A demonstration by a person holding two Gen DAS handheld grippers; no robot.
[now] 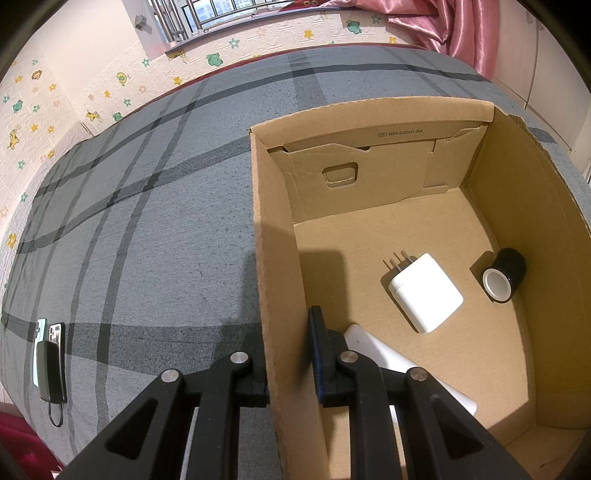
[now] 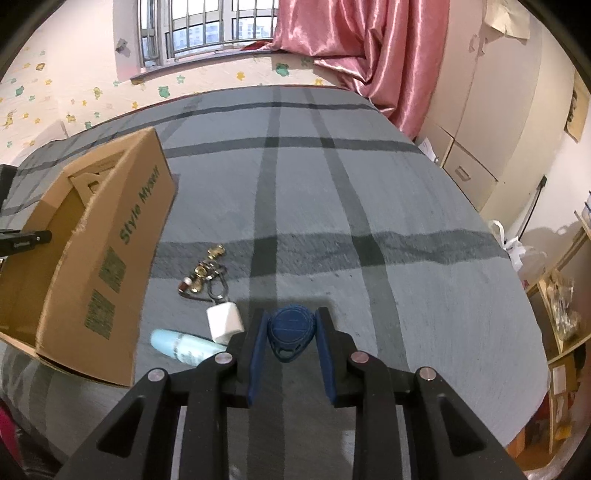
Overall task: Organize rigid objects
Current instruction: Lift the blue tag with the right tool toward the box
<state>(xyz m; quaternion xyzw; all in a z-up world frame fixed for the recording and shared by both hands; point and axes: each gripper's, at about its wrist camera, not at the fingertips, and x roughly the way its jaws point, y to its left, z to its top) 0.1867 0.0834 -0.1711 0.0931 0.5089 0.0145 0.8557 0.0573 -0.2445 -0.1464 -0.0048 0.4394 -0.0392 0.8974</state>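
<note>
Both views are evenly and fairly brightly lit, with daylight admitted through the barred window [image 2: 207, 33] at the top of each frame. Soft shadows are cast toward the camera — a dark patch is thrown inside the cardboard box [image 1: 517, 206] and another onto the grey plaid bedspread [image 2: 424, 206]. Mild glare is seen on the pink curtain [image 2: 369, 55]. Strong fisheye bending is evident at the edges — black vignetting fills the corners. Slight softness is noted in the right wrist view.
</note>
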